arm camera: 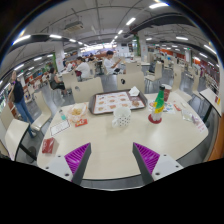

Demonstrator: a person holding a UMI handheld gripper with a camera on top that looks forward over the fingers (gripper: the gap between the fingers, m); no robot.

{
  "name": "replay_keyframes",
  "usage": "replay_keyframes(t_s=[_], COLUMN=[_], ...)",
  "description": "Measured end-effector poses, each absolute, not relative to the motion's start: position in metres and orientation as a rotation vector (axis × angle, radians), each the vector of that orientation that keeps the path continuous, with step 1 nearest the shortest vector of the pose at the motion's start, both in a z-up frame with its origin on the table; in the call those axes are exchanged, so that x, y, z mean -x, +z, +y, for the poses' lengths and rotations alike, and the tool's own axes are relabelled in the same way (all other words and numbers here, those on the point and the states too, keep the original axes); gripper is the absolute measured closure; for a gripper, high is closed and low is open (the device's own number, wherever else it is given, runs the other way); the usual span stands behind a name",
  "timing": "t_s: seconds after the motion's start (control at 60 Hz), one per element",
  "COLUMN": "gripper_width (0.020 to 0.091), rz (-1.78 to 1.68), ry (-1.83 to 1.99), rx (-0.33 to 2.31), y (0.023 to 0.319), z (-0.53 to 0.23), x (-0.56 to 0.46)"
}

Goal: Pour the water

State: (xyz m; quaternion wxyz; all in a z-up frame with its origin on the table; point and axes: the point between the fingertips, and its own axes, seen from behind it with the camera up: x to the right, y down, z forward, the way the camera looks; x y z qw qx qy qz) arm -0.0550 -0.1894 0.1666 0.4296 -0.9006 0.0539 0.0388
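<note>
My gripper (pixel 112 158) hangs open above the near edge of a round white table (pixel 115 140), its purple pads (pixel 77 158) spread wide with nothing between them. Beyond the fingers, toward the right of the table, stands a green bottle (pixel 158 100) on a red base beside a yellow one. A small clear cup (pixel 122 118) sits near the table's middle, well ahead of the fingertips.
A flat tray (pixel 116 101) with food lies at the far side of the table. Small packets and a bottle (pixel 64 117) sit to the left. White chairs (pixel 15 135) ring the table. People sit and stand in the canteen hall behind.
</note>
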Motion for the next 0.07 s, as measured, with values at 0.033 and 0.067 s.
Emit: replay_keyframes(t_s=[0.033,0.067], gripper_width=[0.0253,0.0249], rz=[0.095,0.066], ry=[0.102,0.111], rx=[2.249,2.252], y=[0.164,0.162], z=[-0.189,-0.188], x=[0.049,0.042])
